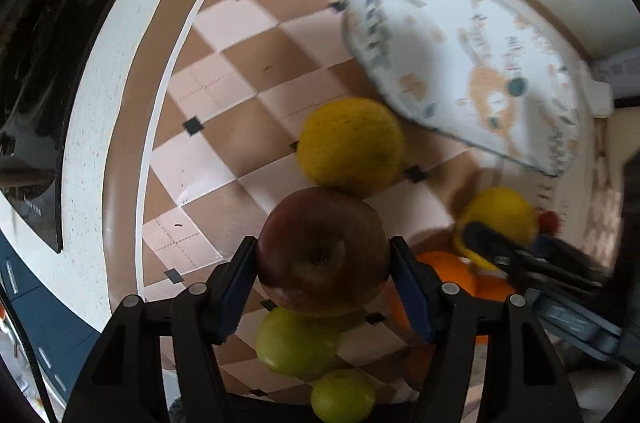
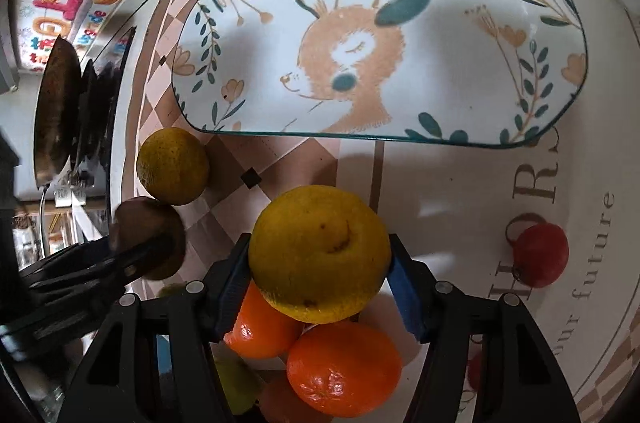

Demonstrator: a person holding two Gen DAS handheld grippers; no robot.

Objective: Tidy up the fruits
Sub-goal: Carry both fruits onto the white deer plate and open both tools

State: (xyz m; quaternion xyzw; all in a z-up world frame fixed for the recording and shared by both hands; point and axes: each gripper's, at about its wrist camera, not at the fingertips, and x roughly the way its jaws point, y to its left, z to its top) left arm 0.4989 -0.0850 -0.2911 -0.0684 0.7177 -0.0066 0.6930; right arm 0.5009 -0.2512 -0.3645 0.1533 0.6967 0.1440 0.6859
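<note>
My left gripper [image 1: 323, 263] is shut on a dark red apple [image 1: 322, 251] and holds it above the checkered table mat. My right gripper [image 2: 318, 261] is shut on a yellow lemon [image 2: 319, 253], which also shows in the left wrist view [image 1: 498, 219]. A white deer-print plate [image 2: 380, 31] lies empty beyond both; it also shows in the left wrist view [image 1: 464, 63]. A yellow-green citrus [image 1: 350, 145] rests on the mat between apple and plate. Two green fruits [image 1: 296, 341] lie under the left gripper. Two oranges [image 2: 344, 369] lie under the lemon.
A small red tomato [image 2: 540, 255] sits on the lettered mat at right. A dark pan on a stove [image 2: 56, 111] stands at the far left, off the mat. The checkered mat [image 1: 248, 63] stretches toward the counter edge.
</note>
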